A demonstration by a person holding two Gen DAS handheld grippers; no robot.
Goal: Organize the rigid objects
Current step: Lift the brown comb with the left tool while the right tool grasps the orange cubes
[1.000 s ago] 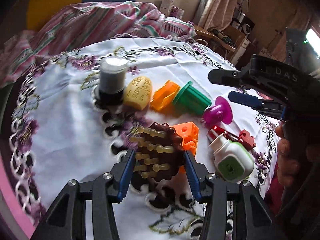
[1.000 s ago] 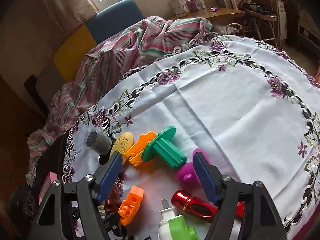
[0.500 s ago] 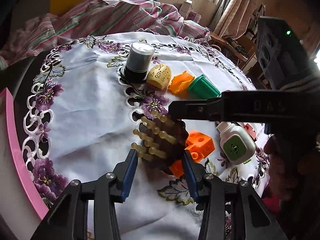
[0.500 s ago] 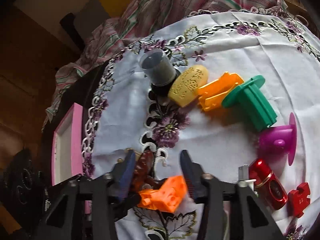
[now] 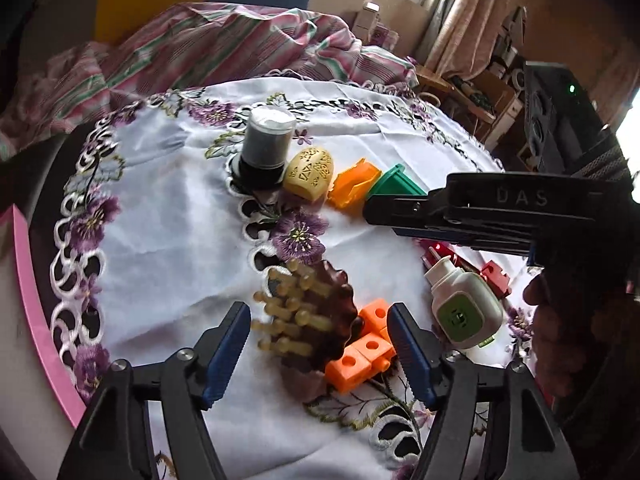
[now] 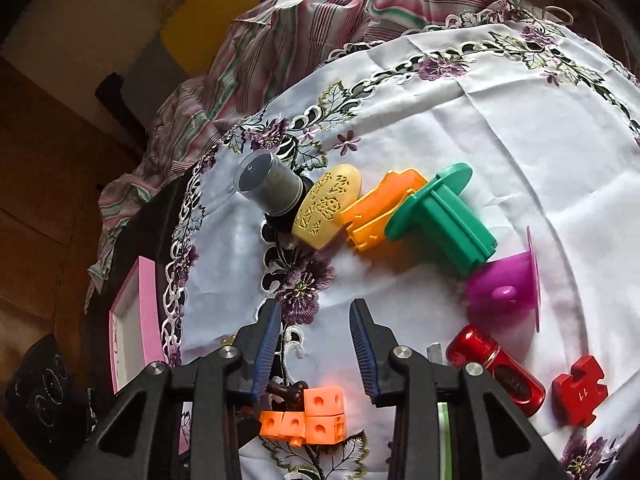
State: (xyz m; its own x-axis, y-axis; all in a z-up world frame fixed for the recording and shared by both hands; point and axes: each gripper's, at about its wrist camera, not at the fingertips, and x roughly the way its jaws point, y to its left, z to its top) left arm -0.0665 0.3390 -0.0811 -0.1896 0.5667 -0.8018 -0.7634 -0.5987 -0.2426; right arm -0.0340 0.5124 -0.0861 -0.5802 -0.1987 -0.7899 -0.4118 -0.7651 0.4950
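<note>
Left hand-held gripper [image 5: 318, 344] open around brown brush [image 5: 316, 316].

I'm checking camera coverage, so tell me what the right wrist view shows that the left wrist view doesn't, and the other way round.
Only the right wrist view shows the purple cone piece and the whole red cylinder; its own gripper stands open over bare cloth.

Only the left wrist view shows the white and green bottle clearly, the brown massager's pegs between the open left gripper's jaws, untouched, and a hand.

Both show the dark jar, yellow oval, orange clip, green piece, orange blocks, red puzzle piece and pink tray.
</note>
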